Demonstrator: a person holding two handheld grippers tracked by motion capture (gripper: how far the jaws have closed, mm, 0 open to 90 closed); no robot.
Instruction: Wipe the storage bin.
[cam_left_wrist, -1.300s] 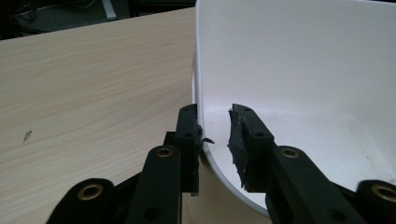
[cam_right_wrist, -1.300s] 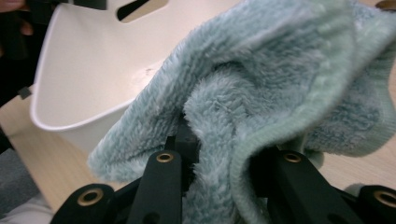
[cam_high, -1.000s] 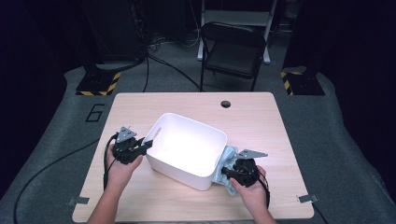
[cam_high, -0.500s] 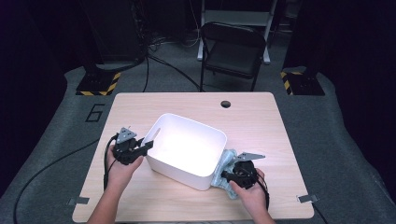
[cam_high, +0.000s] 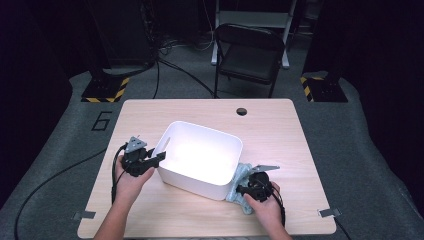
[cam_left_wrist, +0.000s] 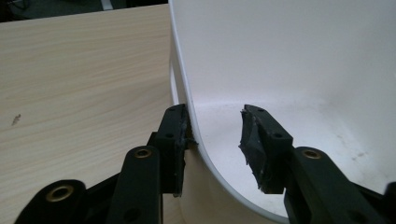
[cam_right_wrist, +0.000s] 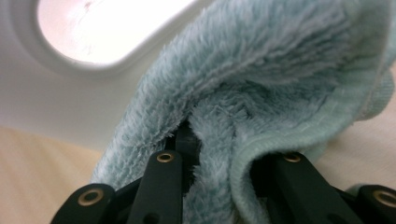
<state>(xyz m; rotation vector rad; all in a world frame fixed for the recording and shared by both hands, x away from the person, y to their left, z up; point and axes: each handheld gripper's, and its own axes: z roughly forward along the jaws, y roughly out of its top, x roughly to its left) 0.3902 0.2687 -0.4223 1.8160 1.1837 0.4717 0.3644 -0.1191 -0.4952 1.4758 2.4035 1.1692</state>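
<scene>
On the wooden worktop (cam_high: 300, 150) sits a white plastic tub (cam_high: 200, 157), roughly mid-worktop, angled a bit; inside looks bare. Tub = landmark for the rest.

Left tongs (cam_high: 159, 158) at tub's left rim, held by person's left hand (cam_high: 131, 177). Left gripper view: jaws apart, straddling the tub wall (cam_left_wrist: 187, 93) — one jaw outside & touching the wall, other jaw inside the tub w/ a gap to the wall. So not clamped. A handle slot shows in the wall just past the outer jaw.

Right tongs (cam_high: 238, 189) at tub's near-right corner, right hand (cam_high: 264, 205) behind them. Light blue-green fluffy cloth (cam_high: 241, 181) lies on the worktop pressed up against the tub's outer wall there. Right gripper view: cloth (cam_right_wrist: 261, 93) bunched between the jaws, jaws pinching a fold of it; tub wall w/ oval handle cutout (cam_right_wrist: 102, 28) right behind the cloth.

Beyond the worktop's far edge: dark folding chair (cam_high: 252, 50) on grey floor, cables, "6" marked on floor left of worktop.
</scene>
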